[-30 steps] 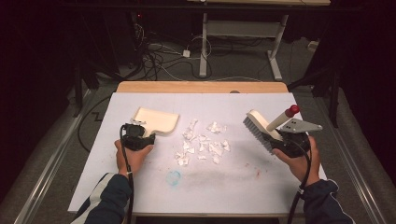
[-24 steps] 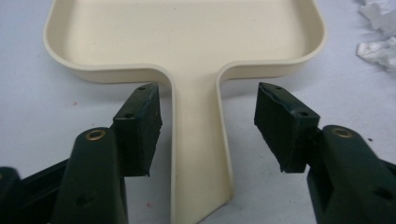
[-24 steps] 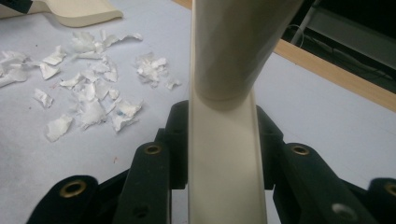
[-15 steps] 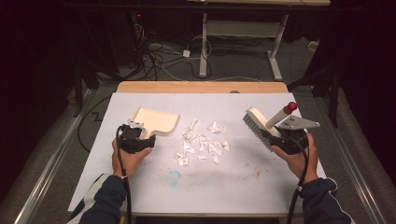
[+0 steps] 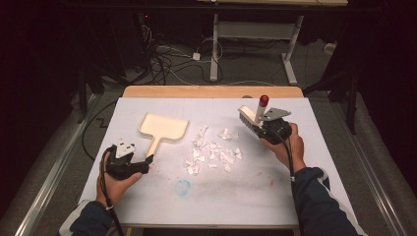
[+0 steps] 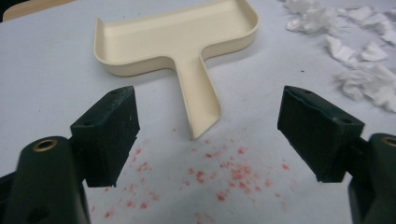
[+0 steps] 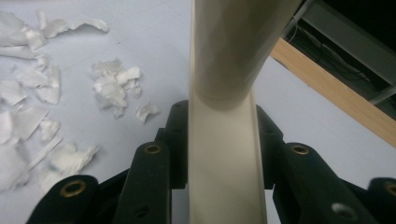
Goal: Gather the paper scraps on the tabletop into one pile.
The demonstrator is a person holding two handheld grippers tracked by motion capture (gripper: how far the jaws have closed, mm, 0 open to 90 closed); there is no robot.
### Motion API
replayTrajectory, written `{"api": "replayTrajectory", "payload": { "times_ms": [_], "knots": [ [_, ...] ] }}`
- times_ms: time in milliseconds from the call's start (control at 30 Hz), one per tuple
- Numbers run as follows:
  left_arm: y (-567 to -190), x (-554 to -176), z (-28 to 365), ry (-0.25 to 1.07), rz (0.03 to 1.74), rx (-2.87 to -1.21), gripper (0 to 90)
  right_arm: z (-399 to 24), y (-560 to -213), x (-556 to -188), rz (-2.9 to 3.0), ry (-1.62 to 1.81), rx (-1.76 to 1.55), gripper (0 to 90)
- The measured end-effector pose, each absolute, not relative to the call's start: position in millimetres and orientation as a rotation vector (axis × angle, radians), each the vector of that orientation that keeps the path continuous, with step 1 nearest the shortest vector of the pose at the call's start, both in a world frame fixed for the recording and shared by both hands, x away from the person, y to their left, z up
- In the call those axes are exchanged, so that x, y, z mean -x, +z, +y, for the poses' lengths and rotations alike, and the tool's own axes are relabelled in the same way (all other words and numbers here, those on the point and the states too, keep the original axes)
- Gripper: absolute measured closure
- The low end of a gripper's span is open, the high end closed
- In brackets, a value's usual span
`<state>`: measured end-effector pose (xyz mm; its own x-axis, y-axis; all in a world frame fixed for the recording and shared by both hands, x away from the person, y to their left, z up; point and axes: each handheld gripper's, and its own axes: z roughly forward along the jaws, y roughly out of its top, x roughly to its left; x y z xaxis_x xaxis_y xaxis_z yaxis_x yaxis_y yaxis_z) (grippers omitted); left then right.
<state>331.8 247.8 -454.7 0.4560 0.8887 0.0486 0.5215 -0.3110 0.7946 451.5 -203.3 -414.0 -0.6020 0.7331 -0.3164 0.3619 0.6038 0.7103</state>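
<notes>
Dustpan: lay empty on the table — paper scraps at its 3 o'clock.
Left gripper: jaws just spread, off the pan's handle.
Right gripper: pinched the brush — scraps at its 9 o'clock.

On the table the dustpan lay left of the paper scraps, its handle pointing toward the person. The left gripper sat just before the handle's end, jaws apart, nothing between them. The brush stood right of the scraps, behind them, clamped in the right gripper. Cables lay on the floor behind the table.
</notes>
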Motion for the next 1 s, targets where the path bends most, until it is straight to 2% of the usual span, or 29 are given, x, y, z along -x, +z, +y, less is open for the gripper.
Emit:
{"api": "replayTrajectory", "payload": {
  "times_ms": [100, 367, 700, 1000],
  "knots": [
    [-453.1, -318.7, 251.9, 0.658, 1.153, -1.984, 19.7, -184.4, -422.1, -465.1, 2.251, 0.752, -0.846, 67.5],
    [-454.7, -288.4, 259.2, 0.671, 1.144, -1.984, 19.7, -151.0, -432.7, -466.8, 2.304, 0.728, -0.757, 67.5],
    [-457.2, -289.1, 255.1, 0.68, 1.097, -2.01, 19.7, -126.9, -440.1, -428.5, 2.384, 0.83, -0.586, 67.4],
    [-457.6, -289.9, 252.7, 0.683, 1.092, -2.024, 19.7, -128.3, -440.0, -401.2, 2.431, 0.885, -0.507, 67.3]
  ]
}}
